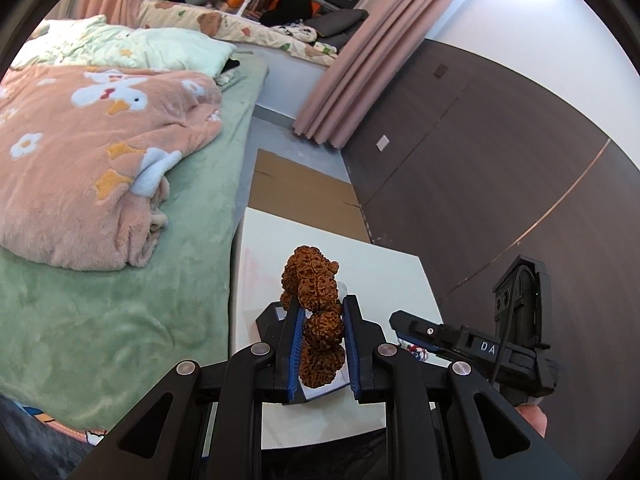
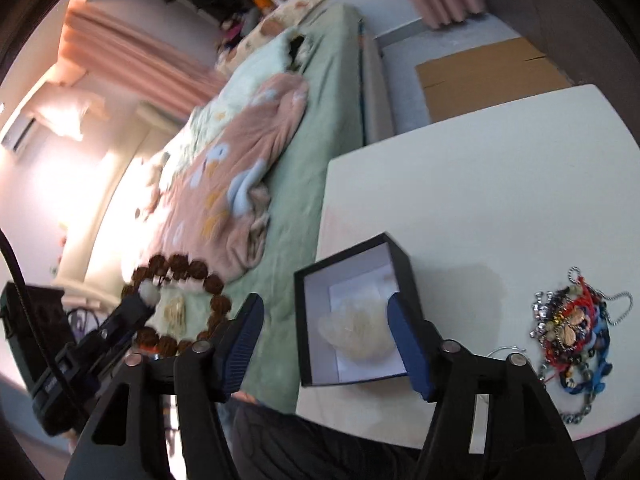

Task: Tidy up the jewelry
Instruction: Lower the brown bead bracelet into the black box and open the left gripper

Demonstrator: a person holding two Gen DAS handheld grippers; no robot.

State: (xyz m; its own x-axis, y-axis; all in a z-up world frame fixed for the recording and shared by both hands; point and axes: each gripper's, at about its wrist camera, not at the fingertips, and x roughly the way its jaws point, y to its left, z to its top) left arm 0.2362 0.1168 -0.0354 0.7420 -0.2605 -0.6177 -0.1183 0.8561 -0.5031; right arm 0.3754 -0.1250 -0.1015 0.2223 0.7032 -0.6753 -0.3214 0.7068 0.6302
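A: Where's the jewelry?

B: Your left gripper (image 1: 322, 322) pinches the brown bead bracelet (image 1: 316, 312), bottom centre. Your right gripper (image 2: 326, 318) gapes wide, holding nothing, over the black box (image 2: 402, 266). The tangled jewelry pile (image 2: 576, 328) lies lower right.

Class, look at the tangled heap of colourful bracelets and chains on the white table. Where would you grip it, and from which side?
Come straight down from above with the open right claw and pinch the raised middle of the tangled heap of colourful bracelets and chains. It lies flat and knotted on the white table, so thin edge strands would likely slip.
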